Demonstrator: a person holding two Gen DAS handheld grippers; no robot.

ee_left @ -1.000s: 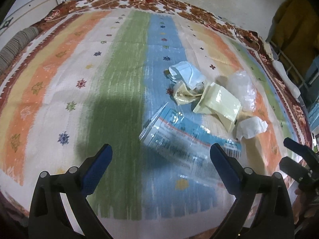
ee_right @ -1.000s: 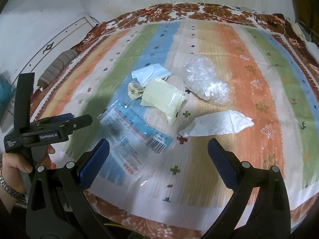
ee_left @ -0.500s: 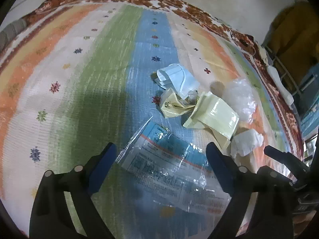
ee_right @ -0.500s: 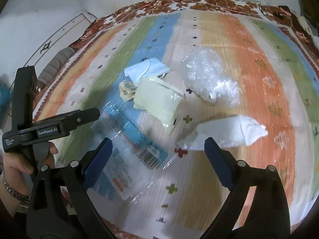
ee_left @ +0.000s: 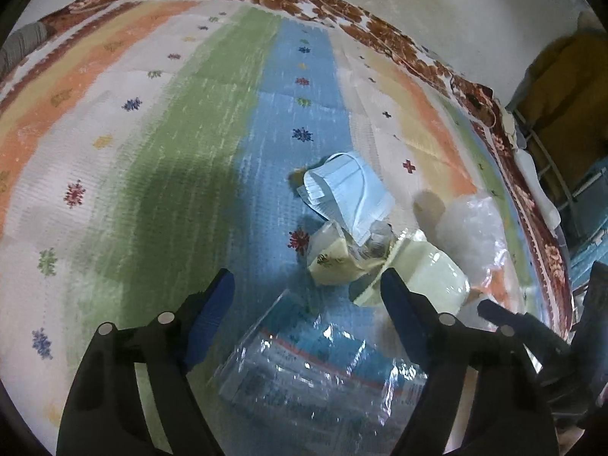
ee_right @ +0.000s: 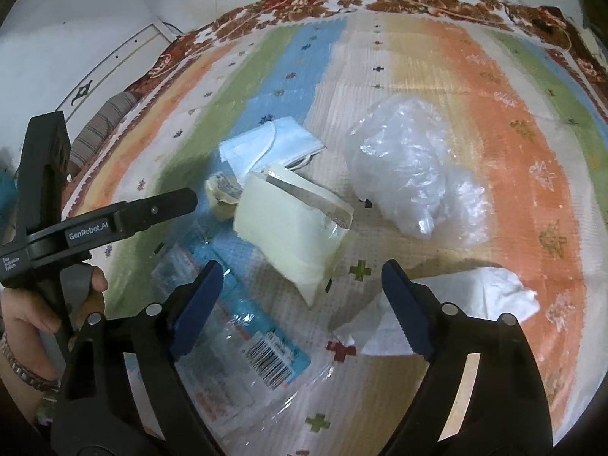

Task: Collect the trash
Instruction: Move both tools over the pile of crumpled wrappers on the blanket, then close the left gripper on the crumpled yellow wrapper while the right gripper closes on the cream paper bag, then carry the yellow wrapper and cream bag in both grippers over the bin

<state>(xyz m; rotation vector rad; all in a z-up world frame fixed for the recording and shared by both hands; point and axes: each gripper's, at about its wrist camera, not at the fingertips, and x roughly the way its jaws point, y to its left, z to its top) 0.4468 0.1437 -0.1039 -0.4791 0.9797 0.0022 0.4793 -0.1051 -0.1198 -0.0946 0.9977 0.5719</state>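
The trash lay in a loose cluster on a striped mat (ee_right: 494,87) with a brown floral border. In the left wrist view the left tongs (ee_left: 307,296) hung over the near end of a clear printed wrapper (ee_left: 315,364), which showed between the blue pads; the jaws were closing, but neither pad pressed on it. At about one o'clock from those tongs sat a small crumpled yellow wrapper (ee_left: 334,262), and beyond it, toward twelve, a pale blue face mask (ee_left: 349,190). A cream-coloured packet (ee_left: 429,269) lay just beside the right pad, and a crumpled clear plastic bag (ee_left: 471,228) lay at two o'clock.

In the right wrist view the right tongs (ee_right: 300,296) were also closing with nothing gripped. The cream packet's near corner and bare mat lay between the pads. A crumpled white tissue (ee_right: 471,304) lay at three o'clock, partly behind the right pad. The clear bag was at one o'clock, well apart from the tissue. The barcoded end of the printed wrapper lay at seven o'clock. At the left edge a hand (ee_right: 34,315) held the other tool's black handle.
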